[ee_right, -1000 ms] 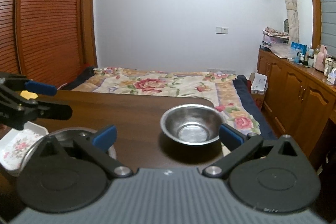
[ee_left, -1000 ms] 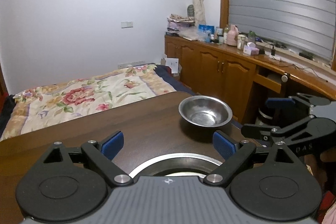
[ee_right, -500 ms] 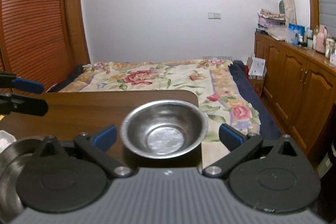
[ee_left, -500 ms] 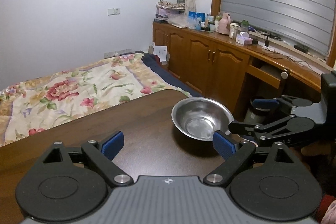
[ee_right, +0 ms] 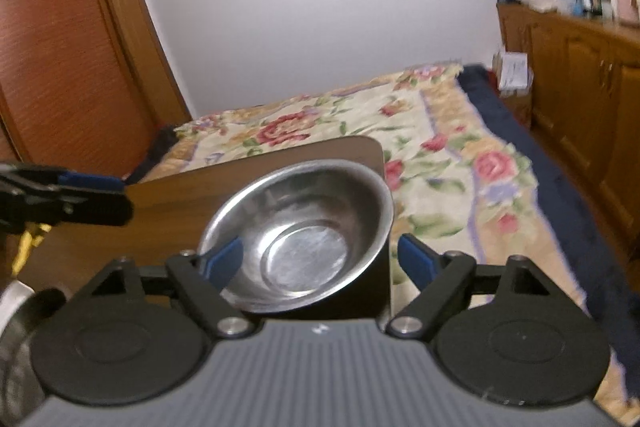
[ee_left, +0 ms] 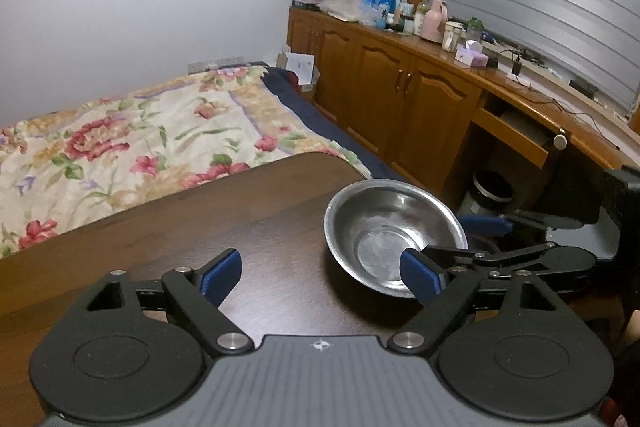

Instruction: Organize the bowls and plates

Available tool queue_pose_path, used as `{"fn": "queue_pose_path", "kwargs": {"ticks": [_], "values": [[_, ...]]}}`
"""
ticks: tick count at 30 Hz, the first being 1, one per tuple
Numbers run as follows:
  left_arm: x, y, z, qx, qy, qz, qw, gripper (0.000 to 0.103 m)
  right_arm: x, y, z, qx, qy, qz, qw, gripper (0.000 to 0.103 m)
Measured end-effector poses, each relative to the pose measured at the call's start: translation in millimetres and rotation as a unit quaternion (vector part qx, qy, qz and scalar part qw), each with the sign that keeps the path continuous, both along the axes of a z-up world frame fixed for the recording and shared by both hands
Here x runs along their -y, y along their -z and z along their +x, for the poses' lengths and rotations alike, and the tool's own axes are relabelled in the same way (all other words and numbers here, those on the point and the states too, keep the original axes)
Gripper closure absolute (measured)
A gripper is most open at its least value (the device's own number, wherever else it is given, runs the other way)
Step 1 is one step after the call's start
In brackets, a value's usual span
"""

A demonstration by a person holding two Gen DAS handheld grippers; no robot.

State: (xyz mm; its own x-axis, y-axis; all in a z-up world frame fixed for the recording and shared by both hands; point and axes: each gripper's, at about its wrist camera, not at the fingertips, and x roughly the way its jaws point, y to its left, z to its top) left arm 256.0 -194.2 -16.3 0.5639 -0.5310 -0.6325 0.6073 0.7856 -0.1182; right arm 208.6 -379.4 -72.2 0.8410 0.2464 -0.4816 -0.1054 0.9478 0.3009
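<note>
A steel bowl (ee_left: 394,235) stands near the far right corner of the dark wooden table (ee_left: 200,227). My right gripper (ee_right: 320,259) is open around the bowl (ee_right: 300,231). Its left pad (ee_right: 224,259) is over the near rim and its right pad (ee_right: 416,259) is outside the wall. The left wrist view shows that gripper (ee_left: 464,239) reaching in from the right, one finger over the bowl's inside. My left gripper (ee_left: 320,275) hangs open above the table, left of the bowl, with nothing between its fingers. It shows at the left edge (ee_right: 80,199) of the right wrist view.
The rim of a larger steel dish (ee_right: 16,311) shows blurred at the lower left of the right wrist view. A bed with a floral cover (ee_left: 140,139) lies just past the table's far edge. Wooden cabinets (ee_left: 400,95) and a bin (ee_left: 492,187) stand to the right.
My right gripper has moved forward and left, so the bowl now sits between its open fingers. The left gripper has swung right toward the bowl, and the larger dish has left its view.
</note>
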Motion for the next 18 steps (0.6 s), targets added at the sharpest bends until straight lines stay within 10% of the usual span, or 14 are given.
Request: {"fn": "queue_pose_path", "kwargs": {"ticks": [18], "values": [[31.7,26.6,43.4,-0.065,0.022,0.004,0.9977,0.032,9.1,6.2,7.8,-0.01,-0.009,0.024,1.0,0.044]]}}
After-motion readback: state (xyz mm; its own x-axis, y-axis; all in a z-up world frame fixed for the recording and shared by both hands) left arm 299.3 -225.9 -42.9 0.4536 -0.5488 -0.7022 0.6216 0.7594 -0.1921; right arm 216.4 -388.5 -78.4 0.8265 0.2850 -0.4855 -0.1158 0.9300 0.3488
